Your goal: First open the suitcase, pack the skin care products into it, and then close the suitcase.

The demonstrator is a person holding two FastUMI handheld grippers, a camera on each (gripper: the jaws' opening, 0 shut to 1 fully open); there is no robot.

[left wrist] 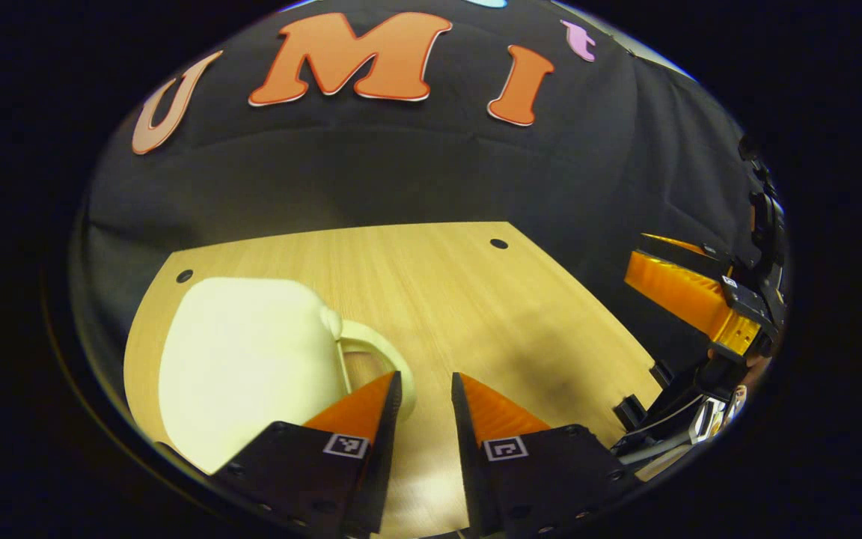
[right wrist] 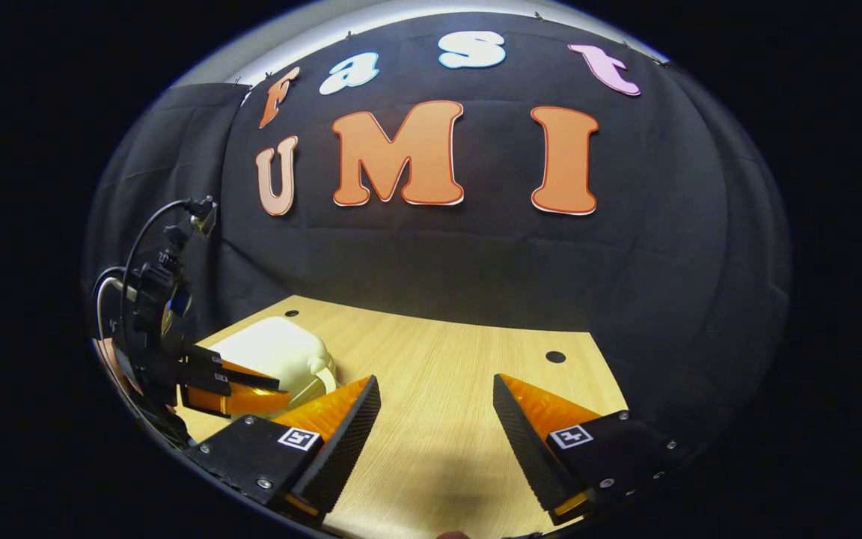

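While the pale cream suitcase (left wrist: 248,359) lies closed and flat on the wooden table (left wrist: 476,299), toward the table's left rear corner near the black cloth wall (left wrist: 401,172), both grippers hang over the bare wood with nothing in them. In the left gripper view, the left gripper (left wrist: 426,389) has its 2 fingers parted by only a narrow gap, with table showing between them; the tip of 1 finger sits just in front of the suitcase's curved handle (left wrist: 378,352), and I cannot tell whether it touches it. The handle loops out from the case's side that faces the middle of the table. Off to the right edge of that view the right gripper (left wrist: 689,296) shows from the side, held above the table's edge. In the right gripper view, the right gripper (right wrist: 437,393) is spread much wider, its 2 fingers well apart over the empty middle of the table, gripping nothing. The left gripper (right wrist: 240,393) appears there at the far left with its cable (right wrist: 139,232) arching up behind it, lying low in front of the suitcase (right wrist: 281,352). 2 small dark holes (right wrist: 555,357) mark the tabletop near its rear corners.
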